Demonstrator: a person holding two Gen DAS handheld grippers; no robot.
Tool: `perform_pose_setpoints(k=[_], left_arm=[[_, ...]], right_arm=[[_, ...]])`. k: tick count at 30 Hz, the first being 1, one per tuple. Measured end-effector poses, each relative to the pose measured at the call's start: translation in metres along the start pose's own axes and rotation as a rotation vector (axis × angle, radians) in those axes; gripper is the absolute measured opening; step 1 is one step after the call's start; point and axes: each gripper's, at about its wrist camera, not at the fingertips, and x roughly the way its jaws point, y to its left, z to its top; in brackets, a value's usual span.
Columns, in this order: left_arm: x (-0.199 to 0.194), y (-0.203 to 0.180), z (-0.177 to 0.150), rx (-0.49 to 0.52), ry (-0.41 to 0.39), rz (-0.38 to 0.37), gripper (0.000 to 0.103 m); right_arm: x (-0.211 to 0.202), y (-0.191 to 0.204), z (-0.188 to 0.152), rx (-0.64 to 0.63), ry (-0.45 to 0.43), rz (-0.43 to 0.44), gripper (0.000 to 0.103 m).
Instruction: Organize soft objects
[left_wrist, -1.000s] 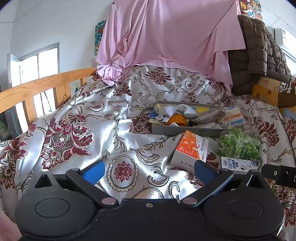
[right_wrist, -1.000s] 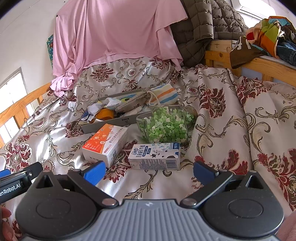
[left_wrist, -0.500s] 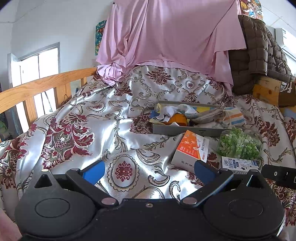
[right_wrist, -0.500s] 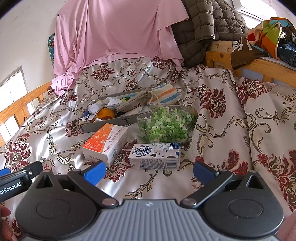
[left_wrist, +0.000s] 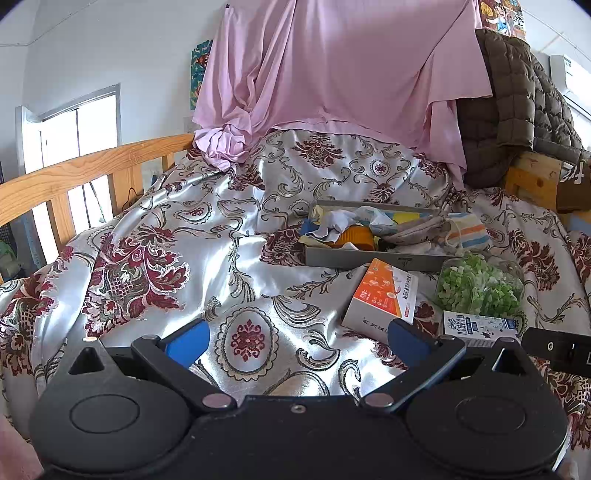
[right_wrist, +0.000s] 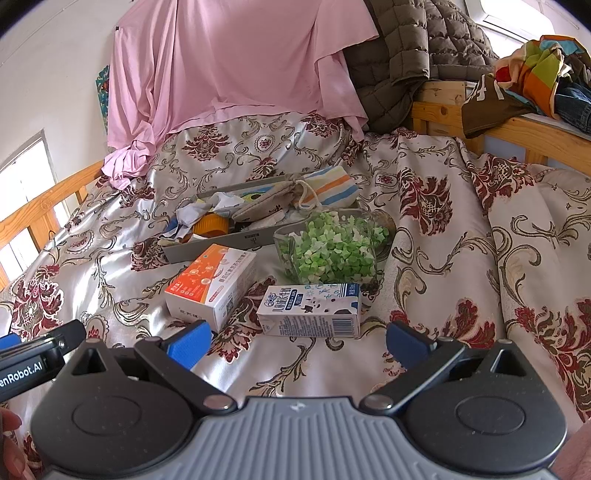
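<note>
A grey tray (left_wrist: 369, 257) (right_wrist: 221, 242) sits on the bed, holding crumpled cloths (left_wrist: 334, 223), a beige pouch (right_wrist: 264, 206) and a striped drawstring bag (right_wrist: 328, 188) (left_wrist: 467, 230). In front of it lie an orange-and-white box (left_wrist: 384, 295) (right_wrist: 210, 284), a milk carton (right_wrist: 312, 310) (left_wrist: 478, 326) and a clear container of green and white pieces (right_wrist: 332, 251) (left_wrist: 480, 282). My left gripper (left_wrist: 297, 341) is open and empty, low over the bedspread, left of the box. My right gripper (right_wrist: 297, 341) is open and empty, just before the milk carton.
A floral satin bedspread (left_wrist: 184, 251) covers the bed. A pink sheet (left_wrist: 332, 74) hangs at the back, beside a brown quilted jacket (right_wrist: 417, 48). A wooden rail (left_wrist: 74, 173) runs on the left; clothes (right_wrist: 532, 74) lie on a wooden frame at the right.
Both views have shifted only slightly; the right gripper has edged a little. Nothing was taken hold of or let go.
</note>
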Motion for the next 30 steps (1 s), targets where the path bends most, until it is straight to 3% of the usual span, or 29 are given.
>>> perform_pose_setpoints(k=[30], left_arm=[[0.0005,-0.0004,0.0000,0.002,0.004,0.001,0.102]], right_arm=[[-0.0003,0.0010,0.0005,0.000,0.002,-0.001,0.103]])
